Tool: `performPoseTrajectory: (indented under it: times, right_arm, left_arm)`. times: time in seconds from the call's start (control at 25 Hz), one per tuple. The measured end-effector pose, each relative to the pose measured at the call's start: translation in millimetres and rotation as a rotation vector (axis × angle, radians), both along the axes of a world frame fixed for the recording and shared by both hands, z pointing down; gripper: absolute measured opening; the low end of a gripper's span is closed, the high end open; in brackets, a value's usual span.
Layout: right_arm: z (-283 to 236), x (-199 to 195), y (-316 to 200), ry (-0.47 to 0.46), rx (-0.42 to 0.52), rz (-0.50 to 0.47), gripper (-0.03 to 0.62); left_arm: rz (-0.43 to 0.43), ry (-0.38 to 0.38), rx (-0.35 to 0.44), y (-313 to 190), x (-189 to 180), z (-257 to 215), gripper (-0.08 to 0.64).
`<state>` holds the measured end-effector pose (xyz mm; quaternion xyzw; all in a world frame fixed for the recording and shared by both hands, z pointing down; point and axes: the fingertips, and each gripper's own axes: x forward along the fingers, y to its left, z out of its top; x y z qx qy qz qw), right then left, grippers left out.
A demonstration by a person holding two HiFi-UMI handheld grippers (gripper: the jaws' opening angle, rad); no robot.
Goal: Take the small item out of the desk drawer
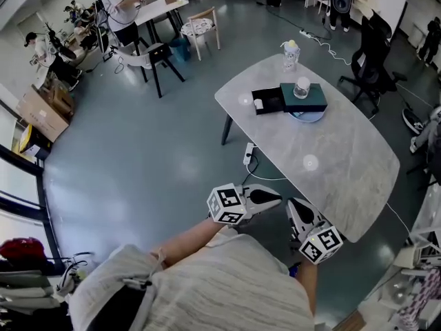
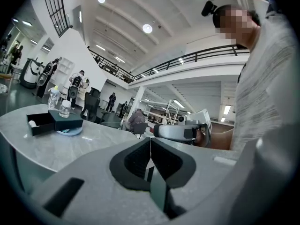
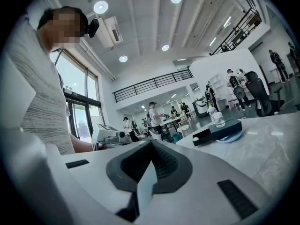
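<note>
A small dark green desk drawer box (image 1: 304, 98) stands on the far part of the grey table (image 1: 344, 164), and a clear jar (image 1: 302, 87) sits on top of it. Its black drawer (image 1: 267, 101) is pulled out to the left, with a small white item (image 1: 258, 105) inside. The box (image 2: 65, 120) and the drawer (image 2: 40, 124) also show in the left gripper view, and the box (image 3: 226, 127) in the right gripper view. My left gripper (image 1: 267, 198) and right gripper (image 1: 295, 208) are both shut and empty. They hover at the table's near end, far from the box.
A flat blue plate (image 1: 308, 116) lies under the box. A clear bottle (image 1: 291, 54) stands at the table's far end. A power strip (image 1: 249, 154) hangs by the table's left edge. An office chair (image 1: 372, 54) is beyond the table. People work at desks in the background.
</note>
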<state>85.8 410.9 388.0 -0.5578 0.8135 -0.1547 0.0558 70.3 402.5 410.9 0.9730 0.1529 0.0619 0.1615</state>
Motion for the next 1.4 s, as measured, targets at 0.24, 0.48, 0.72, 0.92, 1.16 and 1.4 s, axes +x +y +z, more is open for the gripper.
performPoseTrajectory:
  times: [0.24,0.48,0.72,0.92,1.16,1.4]
  right_arm:
    - [4.4,-26.1,-54.9,-0.004,-0.009,-0.087,0.011]
    - [7.3,-51.8,-137.3,0.023,-0.033,-0.192,0.011]
    - [21.1,-70.4,-213.4,0.116,-0.082,-0.251,0.011]
    - [29.7,-73.2,-254.9,0.181,-0.127,-0.262,0.012]
    - [36.7,-62.0,-292.9,0.266,-0.184,-0.294,0.012]
    - [41.0,-31.0,-337.2,0.313,-0.202,-0.311,0.012]
  left_arm:
    - [-0.083,-0.018,-0.013,-60.7,-26.0,3.7,0.015]
    - [-0.135,-0.024,-0.016,-140.4,-50.7,4.9,0.015]
    - [-0.168,-0.045,-0.031,-218.8,-83.5,11.2,0.015]
    - [-0.173,-0.065,-0.058,-258.5,-102.1,25.7,0.015]
    - [-0.198,-0.065,-0.118,-291.7,-102.0,41.6,0.015]
    - [-0.251,-0.069,-0.133,-331.8,-87.8,47.0,0.015]
